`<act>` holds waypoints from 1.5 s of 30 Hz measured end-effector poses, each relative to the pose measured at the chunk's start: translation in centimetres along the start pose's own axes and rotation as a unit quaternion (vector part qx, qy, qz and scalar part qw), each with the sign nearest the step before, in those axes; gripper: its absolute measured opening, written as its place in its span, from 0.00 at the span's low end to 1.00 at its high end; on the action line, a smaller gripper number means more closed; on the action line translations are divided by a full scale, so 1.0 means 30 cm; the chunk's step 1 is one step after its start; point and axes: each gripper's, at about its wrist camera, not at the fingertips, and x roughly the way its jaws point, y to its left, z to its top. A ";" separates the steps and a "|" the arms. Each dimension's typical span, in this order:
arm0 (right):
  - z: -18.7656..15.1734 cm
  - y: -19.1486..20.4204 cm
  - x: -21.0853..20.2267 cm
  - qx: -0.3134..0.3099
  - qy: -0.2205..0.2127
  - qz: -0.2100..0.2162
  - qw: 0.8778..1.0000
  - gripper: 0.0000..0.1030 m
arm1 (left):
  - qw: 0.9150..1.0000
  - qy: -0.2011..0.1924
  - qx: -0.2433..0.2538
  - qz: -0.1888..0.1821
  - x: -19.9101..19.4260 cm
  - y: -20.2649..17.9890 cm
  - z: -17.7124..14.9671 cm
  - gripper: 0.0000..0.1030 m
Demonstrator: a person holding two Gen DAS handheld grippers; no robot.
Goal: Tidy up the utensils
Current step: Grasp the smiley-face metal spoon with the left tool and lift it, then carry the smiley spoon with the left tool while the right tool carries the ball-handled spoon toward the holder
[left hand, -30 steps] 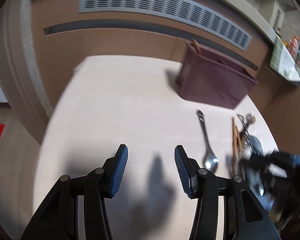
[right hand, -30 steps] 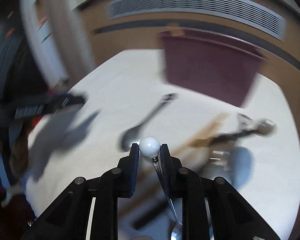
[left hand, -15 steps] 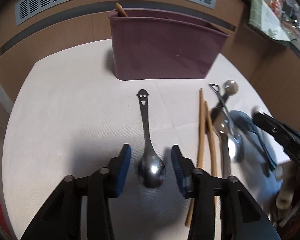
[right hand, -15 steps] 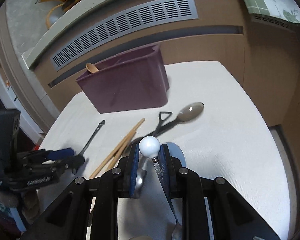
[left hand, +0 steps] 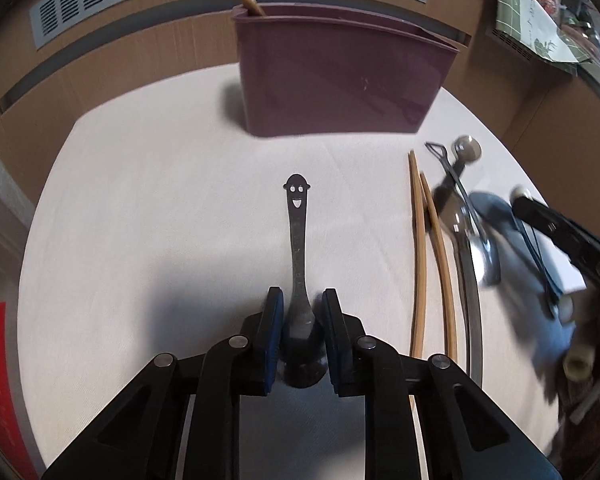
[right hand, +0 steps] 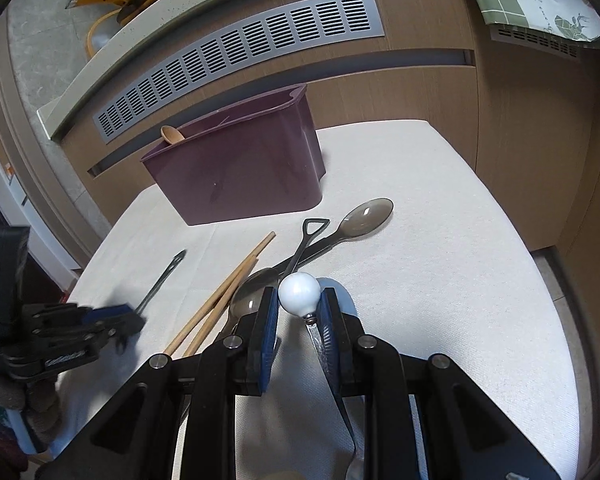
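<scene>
One smiley-handled spoon [left hand: 298, 256], handle towards maroon caddy [left hand: 340, 76]

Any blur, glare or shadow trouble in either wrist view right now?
Left wrist view: sharp at centre, the smiley spoon crisp, but the right edge smears around the right hand-held gripper; soft shadow beside the maroon bin. Right wrist view: mostly sharp, slight smear on the left hand-held gripper at far left, small glare on the clear spoon. Both show strong fisheye bending.
</scene>
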 end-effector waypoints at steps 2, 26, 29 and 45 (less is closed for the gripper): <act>-0.001 0.002 0.001 0.000 0.000 -0.002 1.000 0.20 | 1.000 0.011 -0.003 -0.012 -0.018 0.010 -0.027 0.20; 0.027 0.052 -0.069 -0.033 -0.024 -0.028 0.999 0.15 | 0.996 -0.071 -0.027 -0.051 -0.072 0.034 0.119 0.08; 0.038 0.077 -0.081 -0.067 -0.015 -0.019 0.997 0.15 | 0.991 -0.104 -0.046 -0.066 -0.156 0.055 0.117 0.08; 0.021 0.103 0.071 -0.155 0.103 -0.022 0.982 0.22 | 0.984 -0.153 -0.054 -0.076 -0.268 0.076 0.089 0.08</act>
